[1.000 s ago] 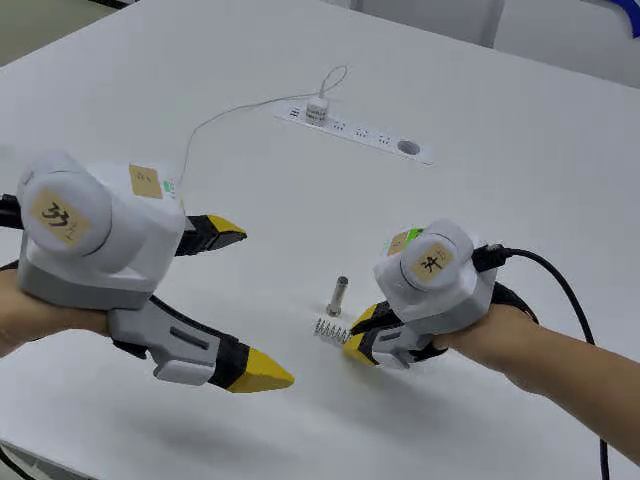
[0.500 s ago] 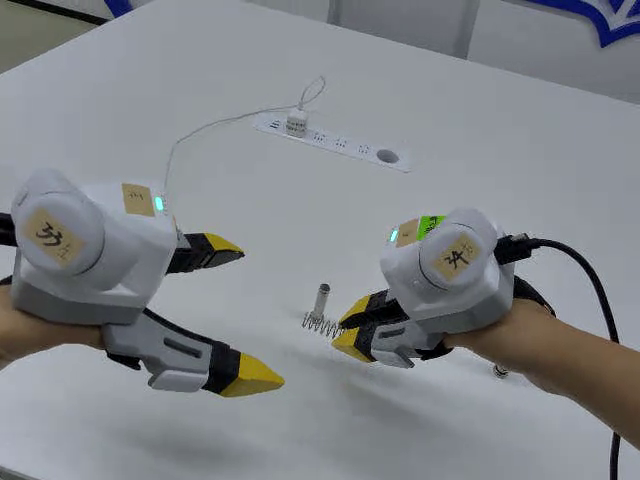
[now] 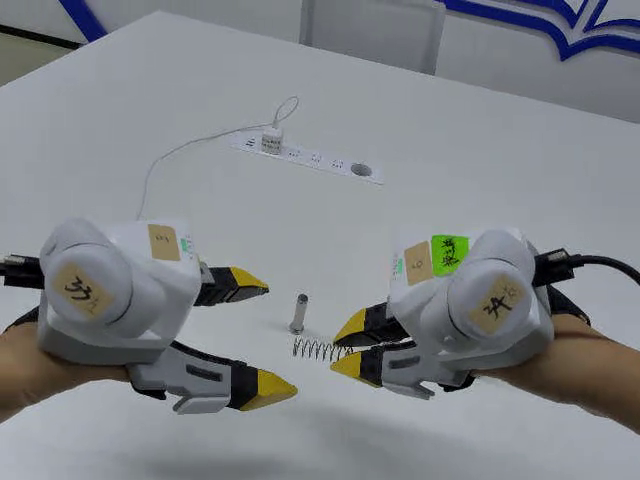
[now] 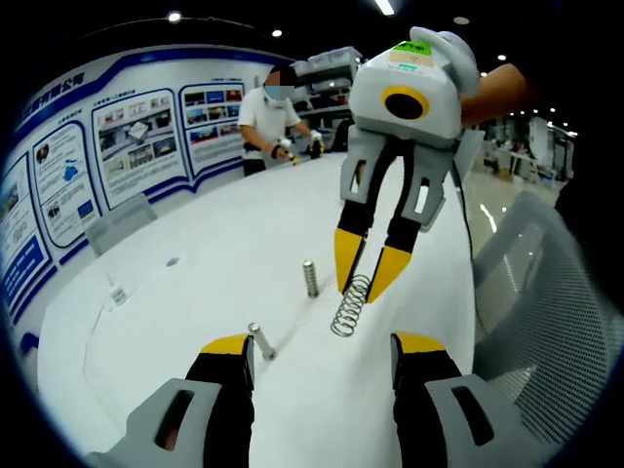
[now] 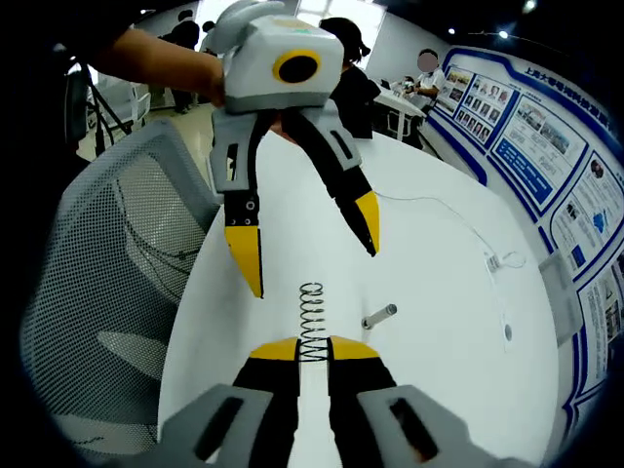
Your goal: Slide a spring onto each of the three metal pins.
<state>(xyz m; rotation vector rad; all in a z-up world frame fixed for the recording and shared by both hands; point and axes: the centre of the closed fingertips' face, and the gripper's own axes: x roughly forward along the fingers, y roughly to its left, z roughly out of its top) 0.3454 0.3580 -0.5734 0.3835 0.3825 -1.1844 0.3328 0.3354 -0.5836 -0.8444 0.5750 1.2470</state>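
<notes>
Near the middle of the counter (image 3: 420, 170), a spring (image 3: 318, 349) is being pinched at its right end between the almost closed jaws of the right hand-held gripper (image 3: 348, 346). The rest of the coil is being held out to the left, low over the surface. A metal pin (image 3: 298, 313) is standing upright just beyond the spring's free end, on its far side and apart from it. The left hand-held gripper (image 3: 262, 335) is being held to the left of this pin, its jaws spread wide with nothing between them. In the left gripper view a second pin (image 4: 310, 278) is being shown upright further off, beside the spring. A power strip (image 3: 300, 158) with a white cable (image 3: 180, 150) is lying at the far side, well apart from the work.

The step in hand is judged to be the threading of the spring onto the near pin; no pin seen is yet wearing one. A loose pin is likely to be knocked over by a sideways push, so it is best steadied or picked up by the left hand-held gripper at one end, with the other end left bare. The coil's open mouth is then to be lined up along the pin's axis before being slid on. The spring is best kept gripped only at its very end and lightly, so that the coil is not being crushed or bent off line.
</notes>
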